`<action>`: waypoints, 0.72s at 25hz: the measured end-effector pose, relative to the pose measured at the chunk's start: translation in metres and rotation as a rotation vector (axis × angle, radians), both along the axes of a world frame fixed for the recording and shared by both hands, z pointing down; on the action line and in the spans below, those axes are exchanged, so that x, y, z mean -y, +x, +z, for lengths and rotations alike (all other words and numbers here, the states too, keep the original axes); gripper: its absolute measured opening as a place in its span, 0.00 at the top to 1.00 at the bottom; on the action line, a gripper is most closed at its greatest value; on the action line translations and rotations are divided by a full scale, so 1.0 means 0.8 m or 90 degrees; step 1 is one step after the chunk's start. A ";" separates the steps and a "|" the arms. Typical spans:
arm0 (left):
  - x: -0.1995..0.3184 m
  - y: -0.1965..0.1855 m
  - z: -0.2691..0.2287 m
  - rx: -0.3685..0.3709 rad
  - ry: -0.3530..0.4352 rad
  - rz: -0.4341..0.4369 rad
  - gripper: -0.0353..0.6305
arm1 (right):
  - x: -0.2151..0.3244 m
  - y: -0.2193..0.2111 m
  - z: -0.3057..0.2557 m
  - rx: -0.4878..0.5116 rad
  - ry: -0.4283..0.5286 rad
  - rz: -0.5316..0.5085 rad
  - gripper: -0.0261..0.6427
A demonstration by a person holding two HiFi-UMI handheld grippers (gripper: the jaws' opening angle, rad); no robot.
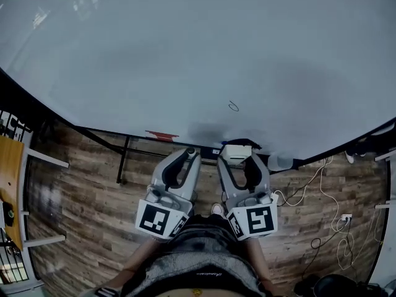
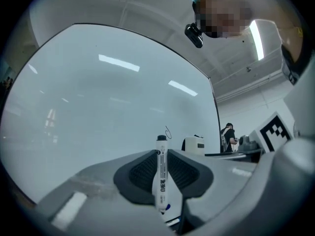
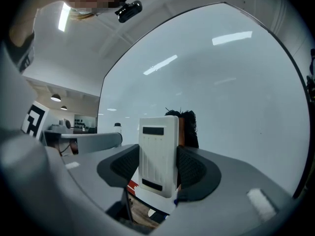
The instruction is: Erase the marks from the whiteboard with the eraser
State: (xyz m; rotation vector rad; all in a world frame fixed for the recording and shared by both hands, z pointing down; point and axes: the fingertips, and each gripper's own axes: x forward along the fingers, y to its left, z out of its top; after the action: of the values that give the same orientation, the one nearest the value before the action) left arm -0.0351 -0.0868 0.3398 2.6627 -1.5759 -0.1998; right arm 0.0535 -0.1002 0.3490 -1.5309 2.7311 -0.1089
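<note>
The right gripper was clamped on the eraser, held upright. The whiteboard's lone mark lay at twelve o'clock, close above, farther from the left gripper, which pinched a marker

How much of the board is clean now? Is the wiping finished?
Nearly. Most of the whiteboard looks clean. In hand: the right gripper is shut on the eraser, and the left gripper is shut on a marker. Left to do: one small loop mark shows on the board, and the eraser sits below it near the board's bottom edge, not on it, so that mark needs wiping.
</note>
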 end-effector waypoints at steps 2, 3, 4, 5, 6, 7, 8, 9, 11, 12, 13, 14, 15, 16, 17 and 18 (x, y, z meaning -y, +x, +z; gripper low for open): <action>0.013 -0.009 -0.001 0.002 0.005 0.026 0.83 | 0.013 -0.010 -0.004 -0.005 0.006 0.023 0.60; 0.019 -0.013 -0.001 0.001 0.006 0.037 0.83 | 0.019 -0.013 -0.007 -0.009 0.009 0.034 0.60; 0.024 -0.016 -0.001 -0.001 0.006 0.047 0.83 | 0.025 -0.015 -0.011 -0.012 0.014 0.046 0.60; 0.028 -0.019 -0.001 -0.002 0.007 0.057 0.83 | 0.030 -0.015 -0.015 -0.013 0.018 0.058 0.60; 0.032 -0.020 -0.002 -0.004 0.010 0.066 0.83 | 0.035 -0.013 -0.019 -0.014 0.023 0.070 0.60; 0.035 -0.022 -0.002 -0.008 0.013 0.076 0.83 | 0.040 -0.011 -0.023 -0.015 0.026 0.082 0.60; 0.037 -0.023 -0.002 -0.012 0.016 0.085 0.83 | 0.045 -0.008 -0.025 -0.018 0.028 0.095 0.60; 0.040 -0.024 -0.002 -0.015 0.018 0.094 0.83 | 0.050 -0.005 -0.027 -0.020 0.028 0.108 0.60; 0.044 -0.027 -0.001 -0.013 0.016 0.110 0.83 | 0.059 0.000 -0.029 -0.025 0.030 0.130 0.60; 0.045 -0.029 0.000 -0.010 0.014 0.116 0.83 | 0.062 0.002 -0.031 -0.027 0.031 0.140 0.60; 0.047 -0.031 0.001 -0.008 0.013 0.120 0.83 | 0.066 0.004 -0.032 -0.031 0.033 0.151 0.60; 0.049 -0.034 0.003 -0.008 0.010 0.122 0.83 | 0.069 0.007 -0.033 -0.034 0.035 0.162 0.60; 0.051 -0.035 0.005 -0.010 0.007 0.123 0.83 | 0.073 0.011 -0.035 -0.036 0.037 0.175 0.60; 0.053 -0.037 0.007 -0.011 0.004 0.125 0.83 | 0.076 0.016 -0.037 -0.037 0.040 0.187 0.60; 0.055 -0.039 0.009 -0.012 0.001 0.127 0.83 | 0.080 0.020 -0.039 -0.037 0.043 0.199 0.60; 0.057 -0.040 0.010 -0.012 -0.001 0.130 0.83 | 0.082 0.023 -0.042 -0.037 0.044 0.208 0.60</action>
State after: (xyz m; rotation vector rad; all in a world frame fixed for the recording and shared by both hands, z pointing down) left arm -0.0671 -0.1323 0.3475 2.7860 -1.2865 -0.2142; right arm 0.0721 -0.1660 0.3155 -1.9589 2.4517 0.0323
